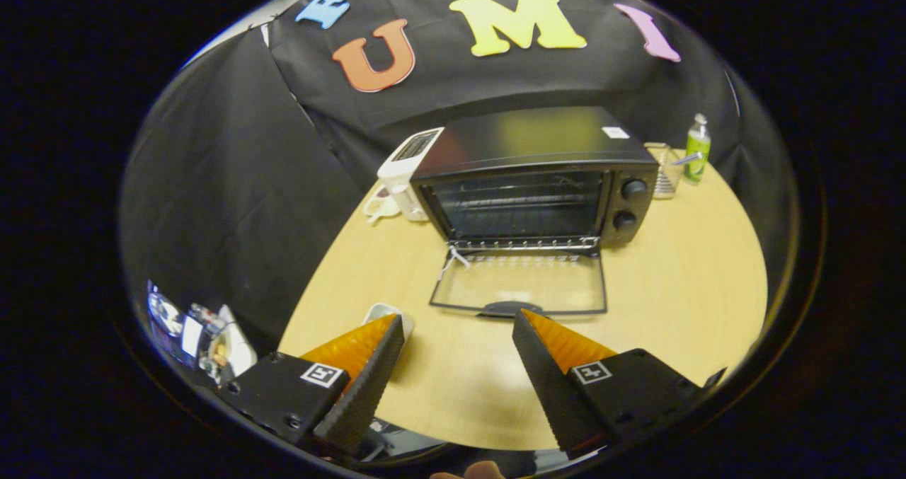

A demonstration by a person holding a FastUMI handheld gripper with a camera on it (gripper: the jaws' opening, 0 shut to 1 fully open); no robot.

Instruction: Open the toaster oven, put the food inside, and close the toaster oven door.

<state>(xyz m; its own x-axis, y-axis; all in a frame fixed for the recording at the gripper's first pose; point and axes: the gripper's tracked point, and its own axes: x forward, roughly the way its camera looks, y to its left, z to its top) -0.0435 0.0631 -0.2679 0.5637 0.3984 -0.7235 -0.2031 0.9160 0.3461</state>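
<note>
Gripper [459, 322] fingers spread wide apart, holding nothing, above light wooden table [694, 281]. Small white dish [376, 312] just behind left fingertip. Just beyond fingers: black toaster oven [531, 175], glass door [520, 281] folded down flat onto table, wire rack visible inside. White appliance [403, 171] beside oven; green bottle [697, 148] far side.

The gripper [459, 323] is hanging with its fingers wide apart and nothing between them. Bare wooden surface [679, 288] is lying ahead. The black toaster oven [534, 175] is standing open, its glass door [520, 284] lying flat. A small white dish [379, 313] is sitting beside the left finger.
</note>
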